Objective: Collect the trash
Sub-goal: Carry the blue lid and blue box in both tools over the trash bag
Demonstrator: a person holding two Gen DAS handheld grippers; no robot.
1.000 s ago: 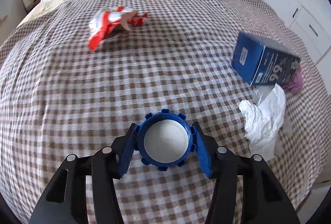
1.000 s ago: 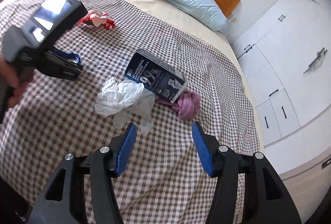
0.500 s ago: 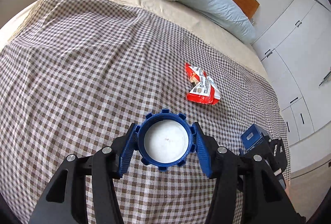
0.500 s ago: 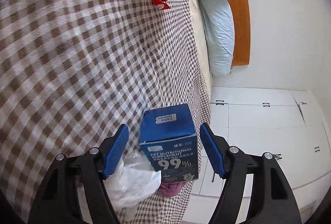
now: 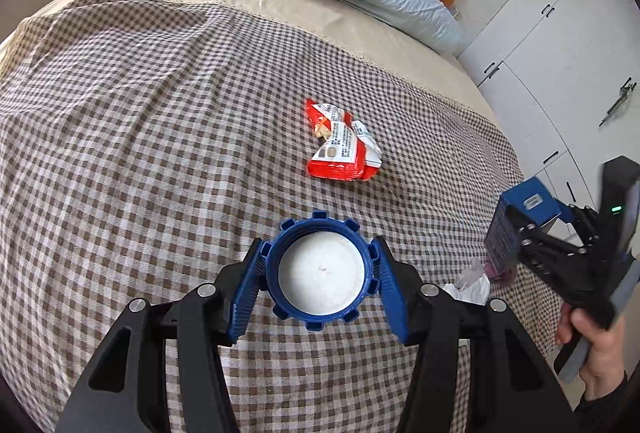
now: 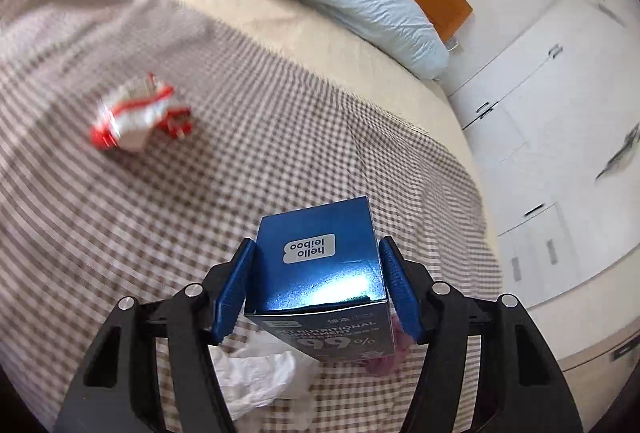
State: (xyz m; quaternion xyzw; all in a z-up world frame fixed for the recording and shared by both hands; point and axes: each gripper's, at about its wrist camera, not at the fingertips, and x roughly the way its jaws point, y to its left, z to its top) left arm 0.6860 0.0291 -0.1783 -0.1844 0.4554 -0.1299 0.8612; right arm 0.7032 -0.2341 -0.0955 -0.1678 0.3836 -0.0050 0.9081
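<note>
Two pieces of trash held above the bed

The left hand-held gripper (image 5: 320,275) grasps a blue cap (image 5: 322,275). The right hand-held gripper (image 6: 318,283) is closing its jaws on a blue box (image 6: 320,265). A red wrapper (image 5: 342,147) and white tissue (image 6: 260,379) lie on the checked bed cover (image 5: 140,153).

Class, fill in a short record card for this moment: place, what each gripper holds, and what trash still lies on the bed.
place: bed with checked cover
left gripper: shut on blue lid
right gripper: jaws closing, pads against blue box
still lying: red wrapper, white tissue, pink scrap partly behind box
</note>
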